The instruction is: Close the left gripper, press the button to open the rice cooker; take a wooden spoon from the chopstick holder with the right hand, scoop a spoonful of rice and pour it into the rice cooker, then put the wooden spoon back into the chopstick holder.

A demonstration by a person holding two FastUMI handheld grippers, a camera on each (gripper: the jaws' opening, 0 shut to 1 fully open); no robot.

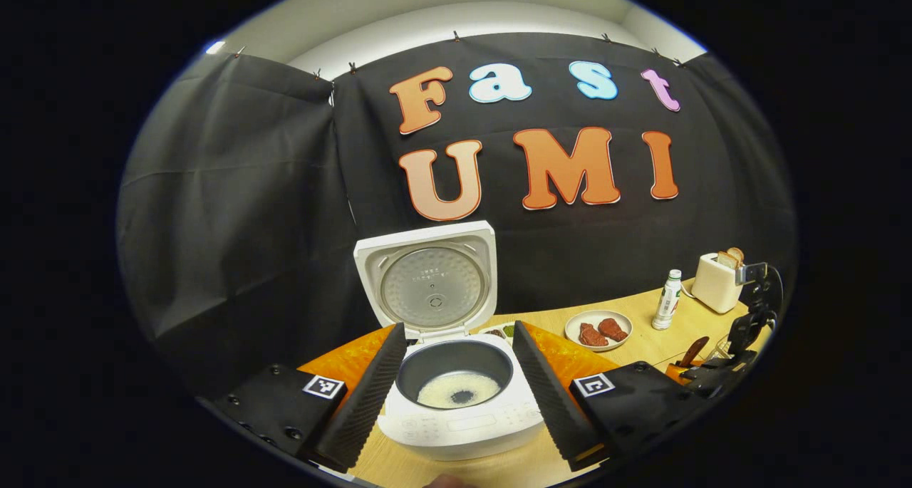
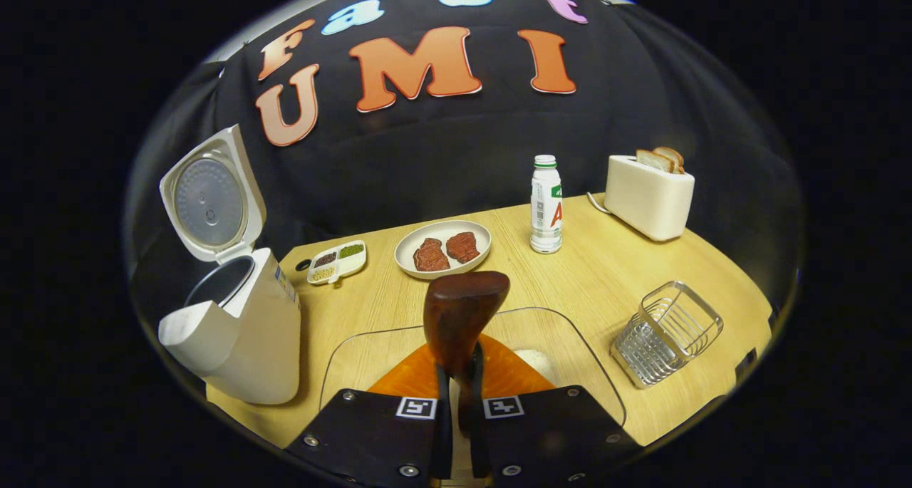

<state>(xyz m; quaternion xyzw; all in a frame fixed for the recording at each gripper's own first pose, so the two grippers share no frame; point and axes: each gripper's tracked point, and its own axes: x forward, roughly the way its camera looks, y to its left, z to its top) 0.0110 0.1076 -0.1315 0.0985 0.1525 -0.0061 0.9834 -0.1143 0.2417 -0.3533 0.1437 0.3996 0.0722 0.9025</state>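
The white rice cooker (image 1: 463, 409) stands with its lid (image 1: 431, 281) raised, and a thin layer of rice lies in the dark inner pot (image 1: 456, 388). My left gripper (image 1: 458, 328) is open, its fingers spread to either side of the pot, touching nothing. My right gripper (image 2: 459, 381) is shut on the handle of the wooden spoon (image 2: 463, 310), whose bowl points up with no rice visible on it. Under it sits a clear container (image 2: 570, 331) with an orange bottom and white rice (image 2: 536, 363). The wire chopstick holder (image 2: 666, 331) stands to the right. The cooker (image 2: 242, 338) stands to the left.
Along the back of the wooden table (image 2: 605, 274) are a small divided tray (image 2: 337, 260), a plate with two pieces of meat (image 2: 443, 248), a bottle (image 2: 546, 203) and a toaster with bread (image 2: 648, 196). The other gripper with the spoon (image 1: 712, 367) shows right of the cooker.
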